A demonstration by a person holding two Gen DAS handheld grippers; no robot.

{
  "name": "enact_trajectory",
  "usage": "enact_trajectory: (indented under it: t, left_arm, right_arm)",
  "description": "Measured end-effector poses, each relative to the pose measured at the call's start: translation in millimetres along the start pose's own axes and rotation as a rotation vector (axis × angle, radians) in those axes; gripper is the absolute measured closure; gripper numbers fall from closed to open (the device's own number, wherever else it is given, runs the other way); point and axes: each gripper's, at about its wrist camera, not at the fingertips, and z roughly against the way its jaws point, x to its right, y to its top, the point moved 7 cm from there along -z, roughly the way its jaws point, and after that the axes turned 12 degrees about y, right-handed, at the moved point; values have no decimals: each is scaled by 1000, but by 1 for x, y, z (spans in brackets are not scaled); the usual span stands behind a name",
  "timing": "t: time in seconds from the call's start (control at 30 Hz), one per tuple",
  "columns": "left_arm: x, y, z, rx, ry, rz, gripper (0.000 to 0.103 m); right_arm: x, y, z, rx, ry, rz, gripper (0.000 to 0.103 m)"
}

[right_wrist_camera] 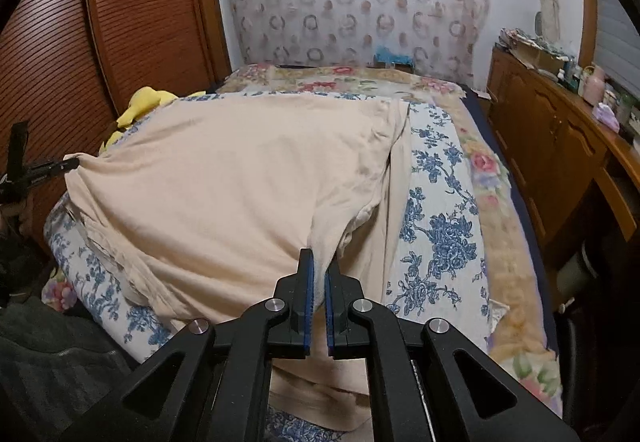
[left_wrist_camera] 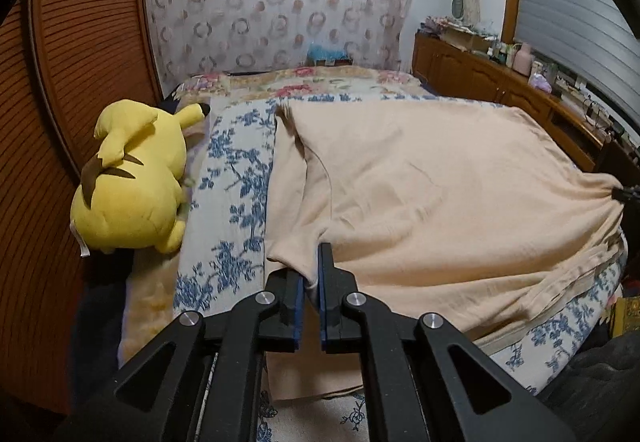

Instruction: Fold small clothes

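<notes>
The left tool pinches the beige garment's near left corner. The right tool pinches its near right corner, the cloth spread between them over the bed.

left hand-held gripper pinches the beige garment on the floral bed, beside a yellow plush toy.

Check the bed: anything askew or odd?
Nothing damaged or spilled. The beige garment lies slightly crooked and wrinkled on the floral sheet, stretched between the left gripper and right gripper, both shut on it. A yellow plush lies on its side at the bed's edge.
</notes>
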Motion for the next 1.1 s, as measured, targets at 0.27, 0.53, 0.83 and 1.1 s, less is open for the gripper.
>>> enact_trajectory:
  t: [0.27, 0.53, 0.83, 1.1]
  left_arm:
    - [-7, -7, 8, 4, -6, 14, 82]
    - [-4, -4, 13, 18, -25, 11, 54]
    - [-4, -19, -14, -59, 10, 26, 35]
    - [-12, -35, -27, -115, 27, 43, 34]
  right_arm:
    - [-10, 13, 8, 0, -27, 55, 51]
    - [-20, 9, 1, 23, -36, 87, 44]
    - [-22, 13, -63, 3, 23, 83, 44]
    - [-30, 14, -109, -67, 44, 120, 44]
